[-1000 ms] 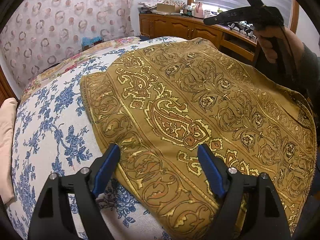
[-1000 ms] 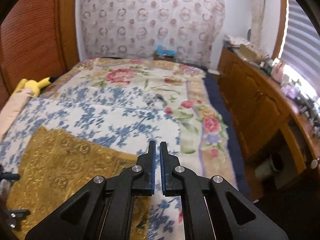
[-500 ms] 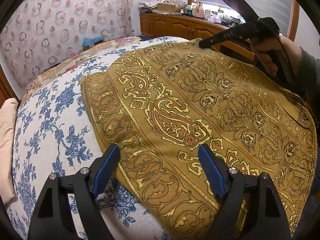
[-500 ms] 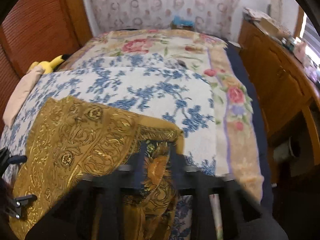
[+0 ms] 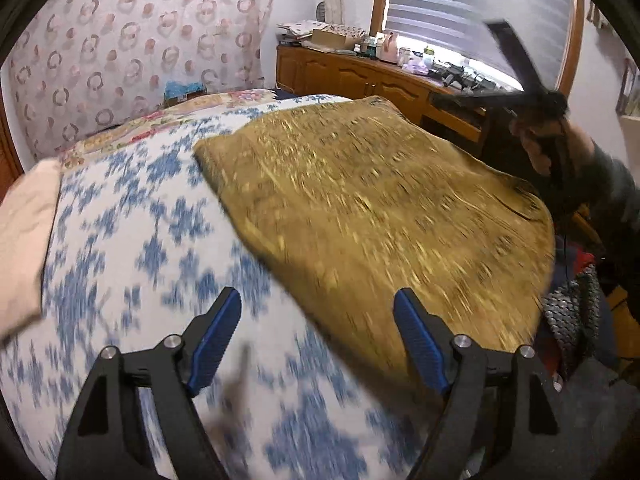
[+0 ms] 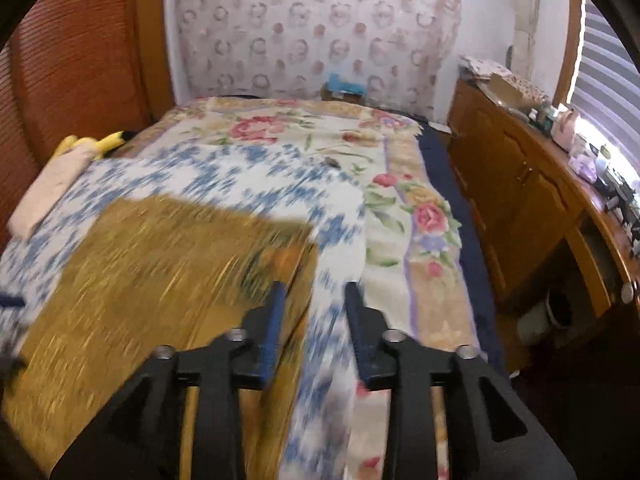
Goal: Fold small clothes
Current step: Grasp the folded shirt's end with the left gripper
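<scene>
A mustard-gold patterned cloth [image 5: 380, 208] lies spread flat on the bed's blue-flowered white sheet [image 5: 132, 216]. It also shows in the right wrist view [image 6: 160, 272], where its right corner looks turned over. My left gripper [image 5: 318, 340] is open and empty, above the sheet at the cloth's near left edge. My right gripper [image 6: 314, 320] is open and empty, just right of the cloth's right edge. In the left wrist view the right gripper [image 5: 512, 96] is raised beyond the cloth's far right side. Both views are motion-blurred.
A wooden dresser [image 6: 532, 200] with clutter runs along the bed's right side, under a window with blinds [image 5: 472, 12]. A folded beige cloth [image 6: 48, 188] and a yellow plush toy [image 6: 96, 144] lie at the bed's left. A patterned curtain [image 6: 312, 28] hangs behind.
My right gripper went from shut to open, dipped to the cloth's far corner and then lifted away. My left gripper pulled back and left, off the cloth, still open.
</scene>
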Motion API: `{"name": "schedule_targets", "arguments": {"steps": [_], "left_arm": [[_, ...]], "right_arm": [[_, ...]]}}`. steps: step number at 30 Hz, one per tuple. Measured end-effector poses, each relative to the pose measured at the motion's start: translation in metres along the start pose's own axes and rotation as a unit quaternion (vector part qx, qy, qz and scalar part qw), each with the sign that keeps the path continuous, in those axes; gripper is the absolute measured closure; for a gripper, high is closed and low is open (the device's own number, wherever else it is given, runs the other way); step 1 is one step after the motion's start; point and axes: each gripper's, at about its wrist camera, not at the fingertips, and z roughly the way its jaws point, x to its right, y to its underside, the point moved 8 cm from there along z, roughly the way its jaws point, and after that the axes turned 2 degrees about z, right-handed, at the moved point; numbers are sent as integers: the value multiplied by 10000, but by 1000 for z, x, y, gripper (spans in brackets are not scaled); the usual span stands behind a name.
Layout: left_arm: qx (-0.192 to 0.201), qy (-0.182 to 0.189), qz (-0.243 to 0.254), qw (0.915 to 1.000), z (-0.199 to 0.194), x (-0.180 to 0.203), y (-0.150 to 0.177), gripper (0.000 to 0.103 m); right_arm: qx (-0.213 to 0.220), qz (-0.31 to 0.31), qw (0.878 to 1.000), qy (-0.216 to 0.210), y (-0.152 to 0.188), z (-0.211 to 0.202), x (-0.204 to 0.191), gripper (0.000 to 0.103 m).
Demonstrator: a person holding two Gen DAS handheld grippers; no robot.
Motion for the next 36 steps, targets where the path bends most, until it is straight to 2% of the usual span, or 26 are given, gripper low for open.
{"name": "schedule_targets", "arguments": {"steps": [3, 8, 11, 14, 20, 24, 30, 34, 35, 36], "left_arm": [[59, 111, -134, 9998, -15, 4, 14, 29], [89, 315, -288, 9991, -27, 16, 24, 35], [137, 382, -311, 9987, -29, 23, 24, 35], [151, 472, -293, 9983, -32, 31, 25, 35], [46, 637, -264, 9976, -30, 44, 31, 48], [-34, 751, -299, 9967, -29, 49, 35, 53], [-243, 1015, -275, 9942, -21, 63, 45, 54], [-391, 1047, -273, 9934, -12, 67, 47, 54], [-389, 1070, -267, 9931, -11, 68, 47, 57], [-373, 1120, -254, 9927, -12, 70, 46, 69]], "right_arm": [[50, -26, 9996, -271, 43, -36, -19, 57], [-47, -12, 9993, -380, 105, -71, -45, 56], [-58, 61, 9995, -306, 121, -77, -51, 55], [-51, 112, 9993, -355, 125, -77, -58, 55], [-141, 369, 9981, -482, 131, -67, -58, 55], [-243, 386, 9980, -428, 140, -61, -59, 55], [-333, 493, 9972, -453, 151, -55, -55, 55], [-325, 528, 9969, -487, 154, -55, -54, 55], [-317, 533, 9969, -488, 154, -55, -53, 55], [-305, 527, 9970, -482, 153, -56, -54, 55]]}}
